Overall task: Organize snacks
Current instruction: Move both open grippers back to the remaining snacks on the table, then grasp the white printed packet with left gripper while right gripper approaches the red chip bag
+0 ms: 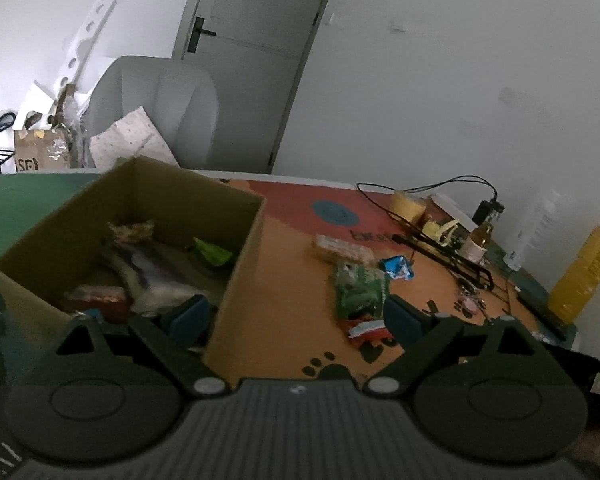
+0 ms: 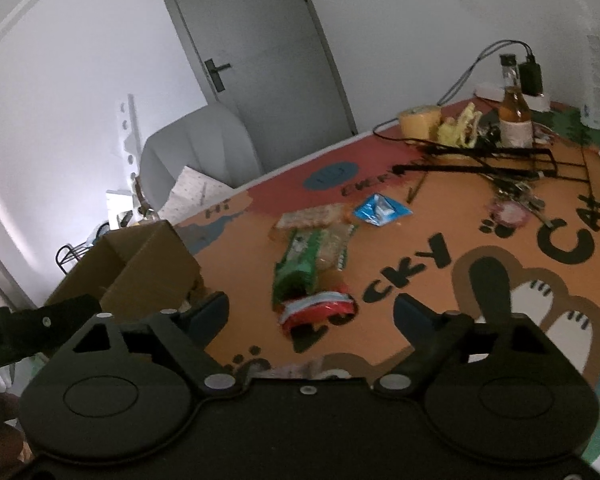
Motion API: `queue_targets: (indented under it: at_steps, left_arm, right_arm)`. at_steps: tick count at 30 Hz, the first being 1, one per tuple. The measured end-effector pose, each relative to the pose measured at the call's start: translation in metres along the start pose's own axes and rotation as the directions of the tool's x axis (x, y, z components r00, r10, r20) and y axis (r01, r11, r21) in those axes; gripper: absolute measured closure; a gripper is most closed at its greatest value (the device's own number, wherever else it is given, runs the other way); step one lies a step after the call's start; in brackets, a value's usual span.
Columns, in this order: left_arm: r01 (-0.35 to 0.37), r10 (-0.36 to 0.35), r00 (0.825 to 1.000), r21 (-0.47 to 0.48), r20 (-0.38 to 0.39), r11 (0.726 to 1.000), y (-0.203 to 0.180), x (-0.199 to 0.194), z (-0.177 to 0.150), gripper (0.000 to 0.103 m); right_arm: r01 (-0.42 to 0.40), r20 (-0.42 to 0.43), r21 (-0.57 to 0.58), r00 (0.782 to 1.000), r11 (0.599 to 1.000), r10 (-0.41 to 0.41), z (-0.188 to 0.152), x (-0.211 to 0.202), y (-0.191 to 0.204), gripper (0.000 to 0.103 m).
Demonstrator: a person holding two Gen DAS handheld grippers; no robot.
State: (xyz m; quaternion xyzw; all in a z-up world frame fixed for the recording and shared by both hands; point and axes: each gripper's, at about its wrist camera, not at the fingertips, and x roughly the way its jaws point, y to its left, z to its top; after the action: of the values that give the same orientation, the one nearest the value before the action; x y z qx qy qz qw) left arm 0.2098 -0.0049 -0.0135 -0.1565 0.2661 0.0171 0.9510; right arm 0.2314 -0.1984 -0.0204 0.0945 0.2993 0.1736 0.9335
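Both tongs, left (image 1: 296, 316) and right (image 2: 312, 312), gape wide, empty; snack packets (image 2: 300, 260) lie on open tabletop (image 2: 240, 264) beside the cardboard box (image 1: 236, 280) wall

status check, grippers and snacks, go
Left gripper and right gripper open, empty. Cardboard box part filled; red packet and green packet loose on mat. Path clear.
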Motion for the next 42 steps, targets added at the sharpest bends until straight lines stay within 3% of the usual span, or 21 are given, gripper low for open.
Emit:
queue_targets:
  at_steps: [5, 11, 32, 38, 42]
  left_arm:
    - [-0.031, 0.030, 0.999, 0.023, 0.026, 0.999, -0.013, 0.004, -0.003, 0.010]
    - [-0.005, 0.004, 1.000, 0.021, 0.028, 1.000, -0.025, 0.004, -0.006, 0.010]
    - [0.039, -0.022, 0.982, 0.087, -0.187, 0.995, -0.078, 0.079, -0.052, 0.012]
    - [-0.003, 0.024, 0.975, 0.093, -0.222, 0.996, -0.080, 0.092, -0.063, 0.013]
    - [-0.037, 0.062, 0.975, 0.116, -0.212, 0.993, -0.080, 0.096, -0.068, 0.024]
  right_arm:
    - [0.011, -0.018, 0.002, 1.000, 1.000, -0.011, -0.003, 0.000, -0.011, 0.022]
    - [0.021, -0.033, 0.019, 0.999, 1.000, -0.021, -0.007, 0.002, -0.026, 0.022]
    - [0.064, -0.048, 0.084, 0.997, 0.994, -0.060, -0.016, 0.000, -0.078, 0.021]
    - [0.046, -0.052, 0.106, 0.998, 0.993, -0.041, -0.017, 0.003, -0.086, 0.020]
    - [0.034, -0.059, 0.116, 0.998, 0.993, -0.027, -0.019, 0.006, -0.087, 0.020]
